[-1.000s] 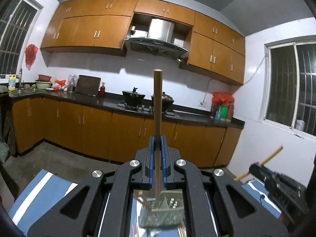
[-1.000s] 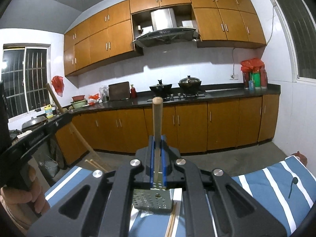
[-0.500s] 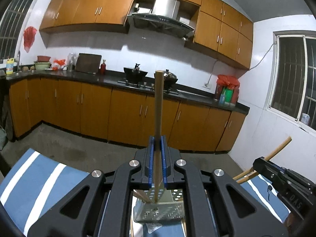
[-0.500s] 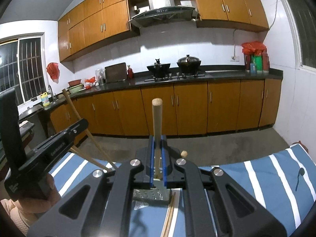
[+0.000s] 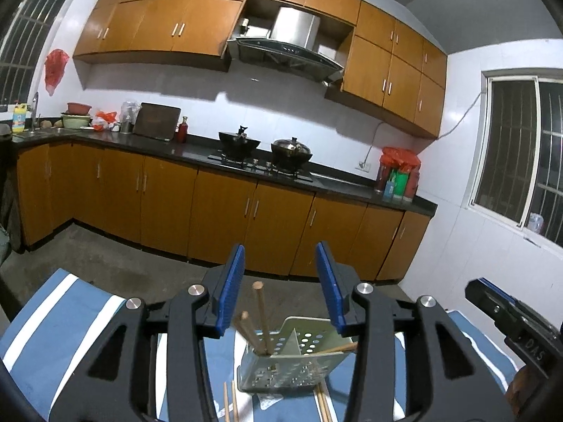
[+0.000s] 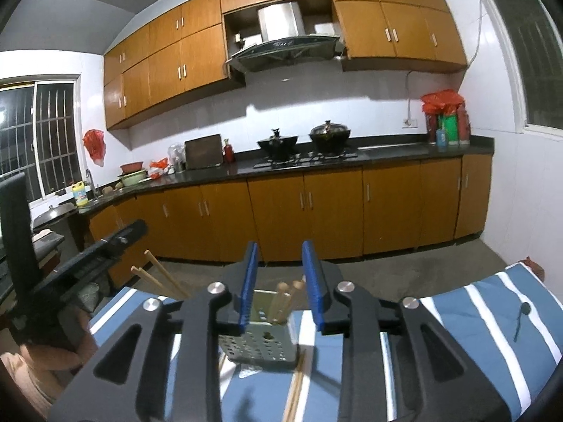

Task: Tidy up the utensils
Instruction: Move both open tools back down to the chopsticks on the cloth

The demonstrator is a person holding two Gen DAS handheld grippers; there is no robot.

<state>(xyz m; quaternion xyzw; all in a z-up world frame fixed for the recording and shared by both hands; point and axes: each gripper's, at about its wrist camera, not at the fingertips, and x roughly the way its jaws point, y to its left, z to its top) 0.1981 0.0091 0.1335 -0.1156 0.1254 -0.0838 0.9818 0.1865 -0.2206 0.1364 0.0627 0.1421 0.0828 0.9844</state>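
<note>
A perforated metal utensil holder (image 5: 286, 360) stands on the blue-and-white striped cloth (image 5: 52, 334). Wooden chopsticks (image 5: 262, 316) stand in it, and one leans out to the right. My left gripper (image 5: 285, 286) is open and empty just above the holder. In the right wrist view the holder (image 6: 262, 334) holds two chopsticks (image 6: 283, 299) between my open, empty right gripper (image 6: 281, 281). More chopsticks (image 6: 297, 387) lie on the cloth in front of the holder.
Loose chopsticks (image 5: 228, 401) lie on the cloth at the holder's foot. The right gripper's body (image 5: 513, 330) shows at the right of the left view; the left gripper's body (image 6: 88, 256) at the left of the right view. Kitchen cabinets (image 5: 225, 211) stand behind.
Both grippers held a chopstick upright over the holder; both have opened and the chopsticks now stand in the holder.
</note>
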